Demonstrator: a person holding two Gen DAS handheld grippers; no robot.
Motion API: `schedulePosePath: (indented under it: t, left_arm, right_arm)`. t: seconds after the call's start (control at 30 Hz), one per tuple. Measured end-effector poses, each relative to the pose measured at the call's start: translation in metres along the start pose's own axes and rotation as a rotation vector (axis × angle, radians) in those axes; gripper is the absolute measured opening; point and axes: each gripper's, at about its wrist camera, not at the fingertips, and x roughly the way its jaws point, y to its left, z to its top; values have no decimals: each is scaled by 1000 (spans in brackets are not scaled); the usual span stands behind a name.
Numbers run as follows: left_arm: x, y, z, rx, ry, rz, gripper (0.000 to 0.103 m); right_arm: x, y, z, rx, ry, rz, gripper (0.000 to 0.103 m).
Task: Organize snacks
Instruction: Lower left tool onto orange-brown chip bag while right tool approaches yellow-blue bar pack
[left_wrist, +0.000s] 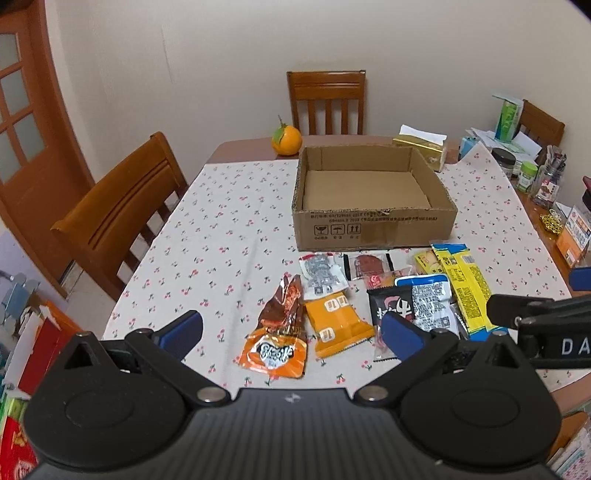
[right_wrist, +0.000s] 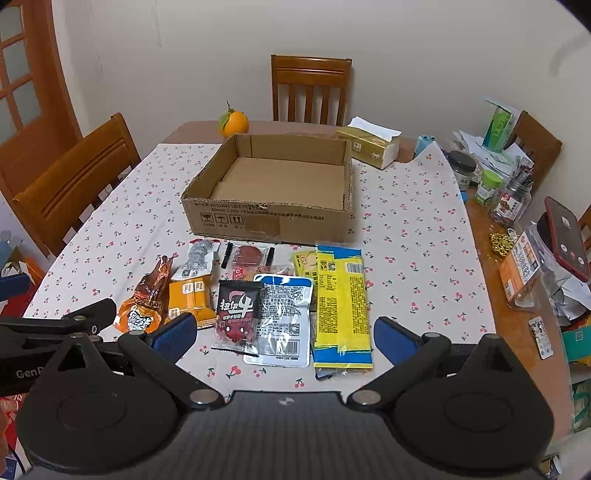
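Snack packets (right_wrist: 273, 295) lie in a loose cluster on the tablecloth just in front of the empty cardboard box (right_wrist: 273, 218); none is in it yet, so sorting has hardly begun. The left gripper (left_wrist: 291, 328) and right gripper (right_wrist: 284, 332) both hover wide open, holding nothing. Next, probably, one closes on a near packet, though overlapping edges are hard to judge.

A cardboard box (right_wrist: 273, 184) is set mid-counter (right_wrist: 413, 258), with snack packets (right_wrist: 280, 291) spread in a row before it. An orange (right_wrist: 233, 123) and a tissue box (right_wrist: 369, 146) are placed behind it, jars (right_wrist: 487, 184) to the right.
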Motion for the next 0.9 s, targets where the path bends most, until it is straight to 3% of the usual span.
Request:
schedulePosePath:
  t: [0.13, 0.33, 0.53, 0.77, 0.9]
  left_arm:
    - [16, 11, -4, 7, 14, -61, 102]
    - [58, 28, -15, 35, 104, -162, 102]
    - [98, 36, -30, 100, 146, -179, 102]
    - [140, 41, -37, 171, 196, -178, 102]
    - [156, 42, -37, 207, 208, -231, 102]
  right_arm:
    - [8, 4, 2, -13, -8, -2, 103]
    - [19, 0, 5, -8, -45, -17, 103]
    - [38, -15, 2, 37, -53, -60, 103]
    - [63, -27, -8, 98, 0, -113, 103]
    - [72, -29, -11, 134, 29, -140, 103]
